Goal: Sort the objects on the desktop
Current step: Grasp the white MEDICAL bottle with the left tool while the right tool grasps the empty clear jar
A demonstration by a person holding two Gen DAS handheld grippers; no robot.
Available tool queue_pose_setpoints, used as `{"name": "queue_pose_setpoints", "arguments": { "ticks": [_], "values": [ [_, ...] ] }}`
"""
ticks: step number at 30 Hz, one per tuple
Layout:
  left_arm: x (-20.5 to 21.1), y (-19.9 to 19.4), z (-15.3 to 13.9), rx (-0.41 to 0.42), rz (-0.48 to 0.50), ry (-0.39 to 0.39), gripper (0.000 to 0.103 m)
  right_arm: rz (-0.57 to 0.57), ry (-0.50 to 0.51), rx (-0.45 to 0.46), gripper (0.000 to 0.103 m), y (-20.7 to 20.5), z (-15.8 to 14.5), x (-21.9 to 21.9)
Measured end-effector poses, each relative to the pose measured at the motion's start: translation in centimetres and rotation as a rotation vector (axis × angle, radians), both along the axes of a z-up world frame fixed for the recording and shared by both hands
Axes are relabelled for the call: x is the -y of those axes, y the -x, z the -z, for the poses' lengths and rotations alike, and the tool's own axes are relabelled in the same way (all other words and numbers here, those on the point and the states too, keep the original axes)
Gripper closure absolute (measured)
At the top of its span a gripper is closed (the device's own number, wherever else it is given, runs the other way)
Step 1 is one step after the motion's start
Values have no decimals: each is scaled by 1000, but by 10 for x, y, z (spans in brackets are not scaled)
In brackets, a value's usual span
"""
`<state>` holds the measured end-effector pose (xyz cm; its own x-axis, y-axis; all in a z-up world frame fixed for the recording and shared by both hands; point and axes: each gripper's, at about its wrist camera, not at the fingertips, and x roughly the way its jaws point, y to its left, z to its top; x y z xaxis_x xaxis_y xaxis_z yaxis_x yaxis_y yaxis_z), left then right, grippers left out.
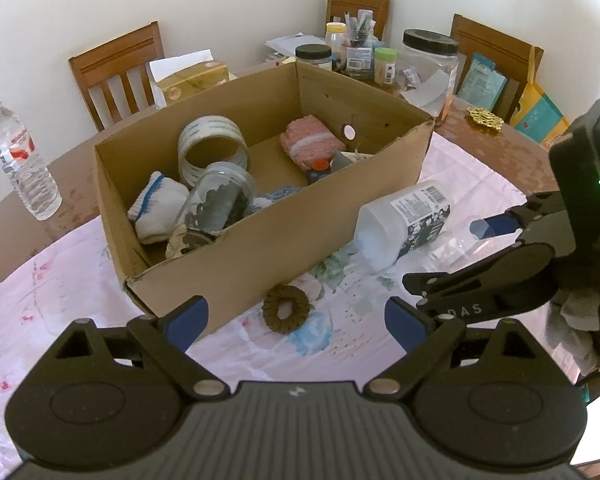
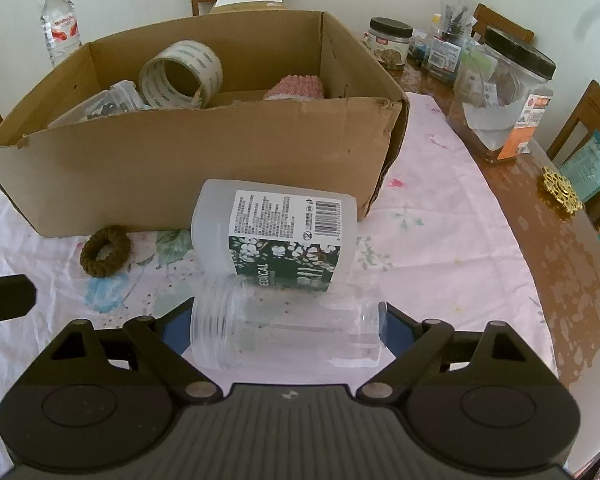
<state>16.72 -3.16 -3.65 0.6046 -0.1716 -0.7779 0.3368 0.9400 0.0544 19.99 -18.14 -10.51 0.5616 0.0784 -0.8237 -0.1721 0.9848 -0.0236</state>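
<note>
Right wrist view: right claw (image 2: 286, 330) wide around clear jar (image 2: 286, 330) before cardboard box (image 2: 204, 160); light, slick, grip mid-body.

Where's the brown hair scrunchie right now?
The brown scrunchie lies on the floral cloth against the cardboard box's near wall, left of the toppled white bottle.

Clear jar (image 2: 288, 332) hiding right gripper's pads, water bottle (image 2: 59, 20) partly behind box (image 2: 204, 152)
</note>
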Motion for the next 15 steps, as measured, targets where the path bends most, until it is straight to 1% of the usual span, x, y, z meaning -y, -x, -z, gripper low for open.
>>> {"name": "queue_pose_setpoints", "arguments": {
  "ticks": [7,15],
  "values": [
    [12,-4,4,-15,8,23,8,-13,6,-4,9,5,-6,7],
    [34,-14,12,-48,0,67,8,-14,8,-7,9,14,-14,28]
  ]
}}
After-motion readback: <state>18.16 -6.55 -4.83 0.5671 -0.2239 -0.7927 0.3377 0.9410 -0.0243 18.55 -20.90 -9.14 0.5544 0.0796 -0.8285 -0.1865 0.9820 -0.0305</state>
